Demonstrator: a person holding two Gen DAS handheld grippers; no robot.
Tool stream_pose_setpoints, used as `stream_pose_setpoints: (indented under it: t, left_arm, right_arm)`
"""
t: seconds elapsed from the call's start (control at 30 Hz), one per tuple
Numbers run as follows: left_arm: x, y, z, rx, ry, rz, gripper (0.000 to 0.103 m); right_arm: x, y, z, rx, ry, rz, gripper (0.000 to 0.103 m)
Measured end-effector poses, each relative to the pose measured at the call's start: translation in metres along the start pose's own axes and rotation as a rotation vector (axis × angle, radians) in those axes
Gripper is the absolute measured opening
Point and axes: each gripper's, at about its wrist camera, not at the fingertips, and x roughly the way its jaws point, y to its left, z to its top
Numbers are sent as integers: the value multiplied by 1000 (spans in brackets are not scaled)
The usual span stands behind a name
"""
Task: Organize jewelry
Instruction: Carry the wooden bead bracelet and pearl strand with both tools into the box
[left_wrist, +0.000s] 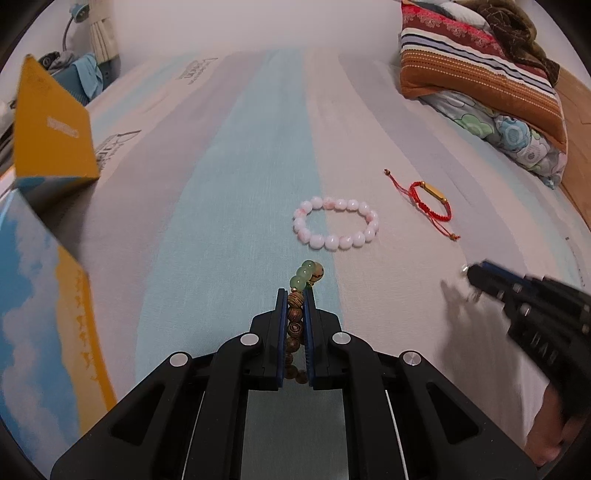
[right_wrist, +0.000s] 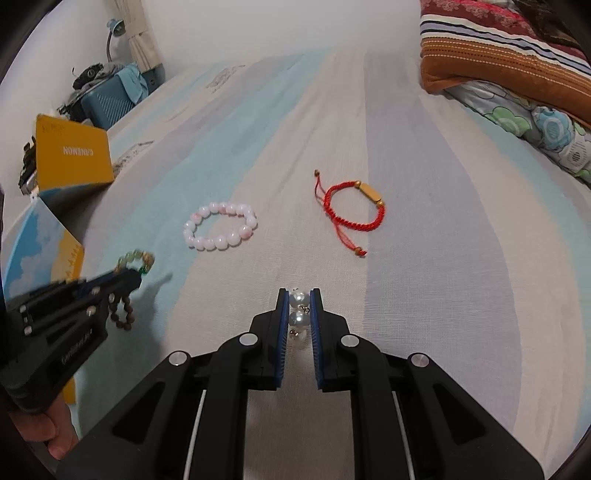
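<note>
My left gripper (left_wrist: 295, 295) is shut on a wooden bead bracelet with green beads (left_wrist: 306, 277), held above the striped bedsheet; it also shows in the right wrist view (right_wrist: 135, 260). My right gripper (right_wrist: 299, 293) is shut on a pearl piece (right_wrist: 298, 308) with small metal links. It appears blurred at the right of the left wrist view (left_wrist: 471, 273). A pink-white bead bracelet (left_wrist: 336, 223) (right_wrist: 219, 230) lies flat on the sheet ahead. A red cord bracelet with a gold bar (left_wrist: 432, 201) (right_wrist: 354, 206) lies to its right.
An open yellow and sky-blue box (left_wrist: 51, 136) (right_wrist: 72, 155) stands at the left, its lid raised. Folded striped and floral bedding (left_wrist: 491, 85) (right_wrist: 517, 62) is piled at the back right. A blue case (right_wrist: 107, 101) sits past the bed's far left edge.
</note>
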Motion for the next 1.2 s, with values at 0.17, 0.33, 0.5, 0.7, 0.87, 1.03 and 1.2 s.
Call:
stream_pose_setpoints:
  t: [0.17, 0.33, 0.5, 0.7, 0.87, 1.03, 1.2]
  left_arm:
    - [-20, -3, -6, 5, -13, -10, 7]
    - [-40, -6, -14, 6, -23, -24, 7]
    - [-61, -5, -19, 10, -37, -27, 7]
    - [-84, 0, -23, 4, -55, -20, 7]
    - [-103, 5, -25, -6, -72, -26, 7]
    - [-120, 12, -26, -19, -92, -25, 7]
    - [-139, 20, -25, -23, -115, -8, 7]
  right_arm:
    - [-16, -4, 1, 24, -8, -6, 11]
    - [-36, -4, 3, 20, -21, -9, 11]
    - [-58, -3, -3, 24, -33, -16, 11]
    - [-77, -1, -10, 32, -44, -29, 11]
    - [-93, 5, -13, 31, -65, -36, 11]
    - [-109, 17, -11, 4, -93, -39, 11]
    - [-122, 32, -5, -12, -112, -29, 11]
